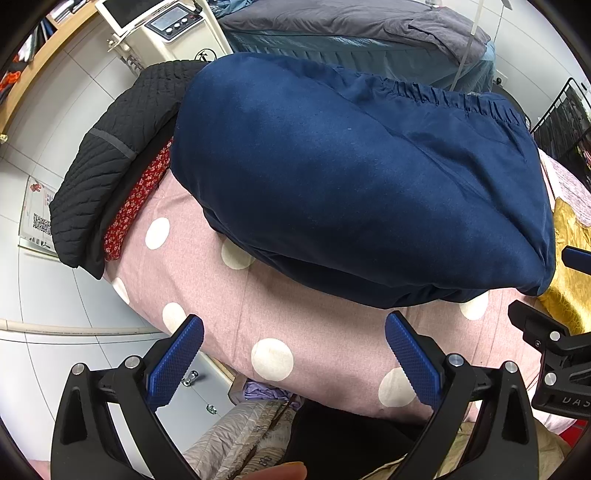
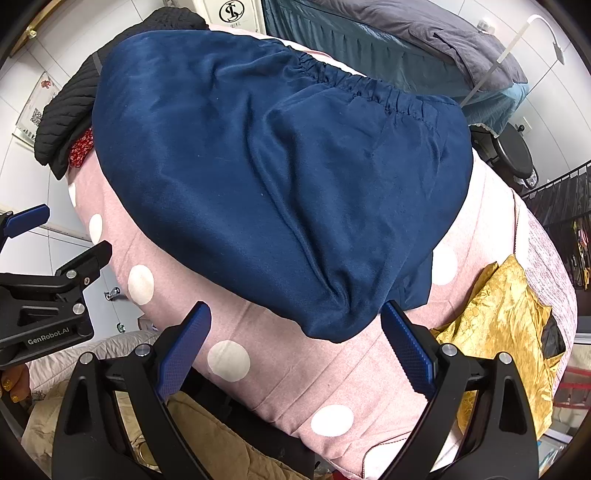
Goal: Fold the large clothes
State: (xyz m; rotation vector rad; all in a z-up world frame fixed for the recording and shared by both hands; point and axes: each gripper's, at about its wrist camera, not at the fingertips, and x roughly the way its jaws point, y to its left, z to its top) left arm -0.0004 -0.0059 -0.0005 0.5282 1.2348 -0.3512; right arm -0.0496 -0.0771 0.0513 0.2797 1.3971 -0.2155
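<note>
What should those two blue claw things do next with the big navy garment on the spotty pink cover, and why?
Probably bring the right gripper forward to pinch the near edge of the navy garment. It lies folded over on the pink cover, elastic waistband on the far side. Both grippers, the left gripper included, are open and empty, and the right one's fingers are already at that hem.

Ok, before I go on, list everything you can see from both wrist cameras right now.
navy garment: 1, dark blue, elastic waistband, folded on the pink cover
polka-dot cover: 1, pink with white dots, under the garment
quilted jacket: 1, black, far left edge of the cover
floral cloth: 1, red, tucked under the jacket
gold fabric: 1, yellow-gold, crumpled at the right
grey bedding: 1, on the bed behind
left gripper: blue pads, open, empty
right gripper: blue pads, open, at the garment's near edge
</note>
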